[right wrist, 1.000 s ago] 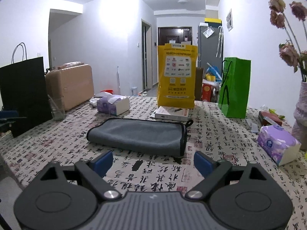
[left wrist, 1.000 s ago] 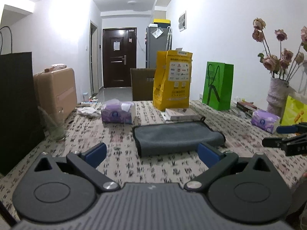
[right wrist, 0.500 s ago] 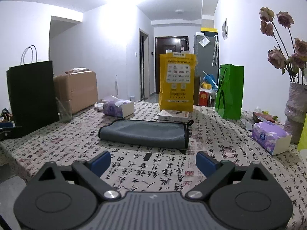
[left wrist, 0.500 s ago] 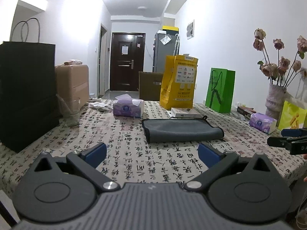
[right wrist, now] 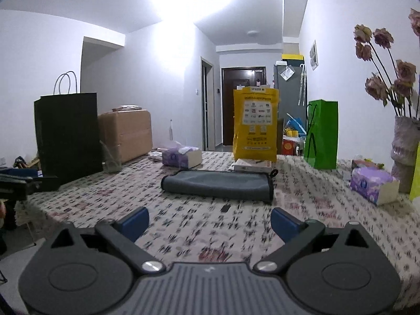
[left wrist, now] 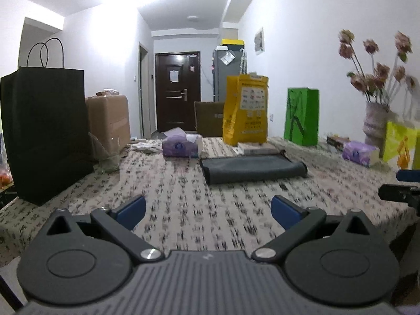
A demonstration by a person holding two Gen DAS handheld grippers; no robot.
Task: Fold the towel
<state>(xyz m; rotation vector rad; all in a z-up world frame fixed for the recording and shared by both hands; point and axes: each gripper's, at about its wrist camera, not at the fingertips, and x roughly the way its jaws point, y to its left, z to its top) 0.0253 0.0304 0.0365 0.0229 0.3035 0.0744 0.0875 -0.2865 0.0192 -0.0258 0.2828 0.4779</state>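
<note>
Soft matt cloth showing on the grey towel; the table is wearing printed fabric, and the left gripper is looking like matt black plastic with shiny metal pivots.

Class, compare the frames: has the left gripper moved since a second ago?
Yes. The left gripper has drawn back from the towel, which looks smaller and farther; the black bag now stands beside it.

Bags, Tissues and Flowers on the Table

A black bag stands at the left. A yellow bag and a green bag stand at the back. Purple tissue boxes and a vase of flowers sit near
</note>
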